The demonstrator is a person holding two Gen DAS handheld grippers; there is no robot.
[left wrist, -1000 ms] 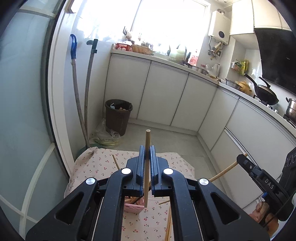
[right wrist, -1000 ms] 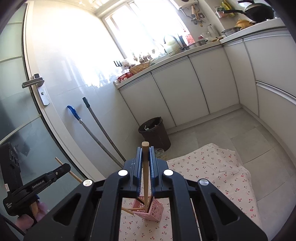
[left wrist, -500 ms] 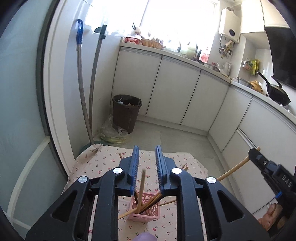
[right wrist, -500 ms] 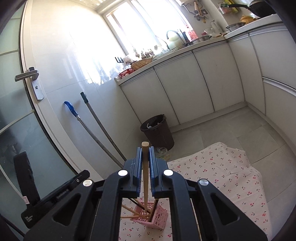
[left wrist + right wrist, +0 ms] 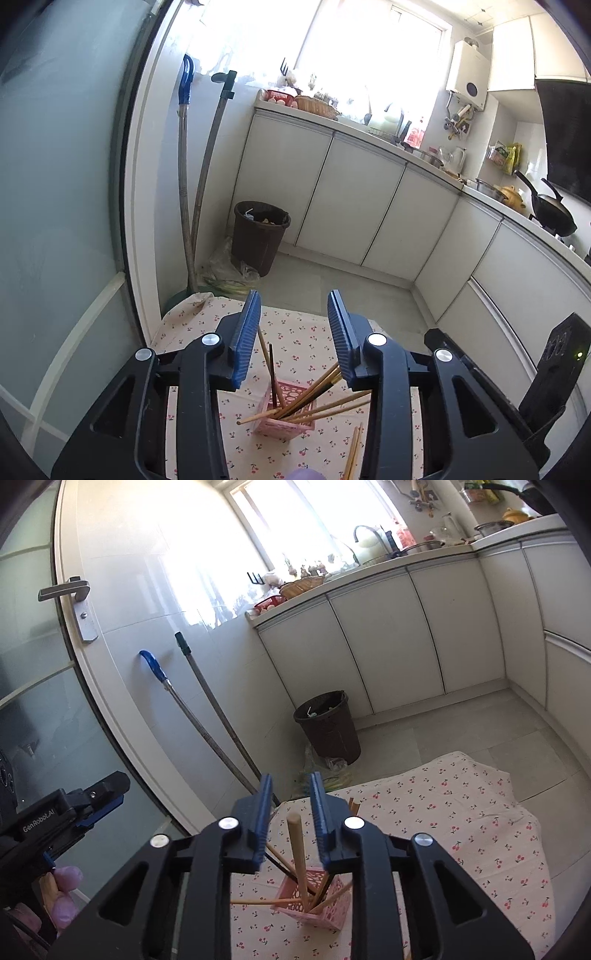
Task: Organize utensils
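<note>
Already both grippers' jaws are opening, nothing clamped: right gripper point(image 5: 290, 808) frees a thick wooden chopstick point(image 5: 298, 856) — the light pink perforated plastic holder point(image 5: 314, 904) could tip; left gripper point(image 5: 293, 332) hangs empty above it.

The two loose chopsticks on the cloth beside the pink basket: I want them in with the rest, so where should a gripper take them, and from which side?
Judging by their pose, grip the loose chopsticks near mid-length, coming from above. They lie flat and side by side on the cherry-print cloth, right of the pink basket, so fingers closing across them should catch both.
</note>
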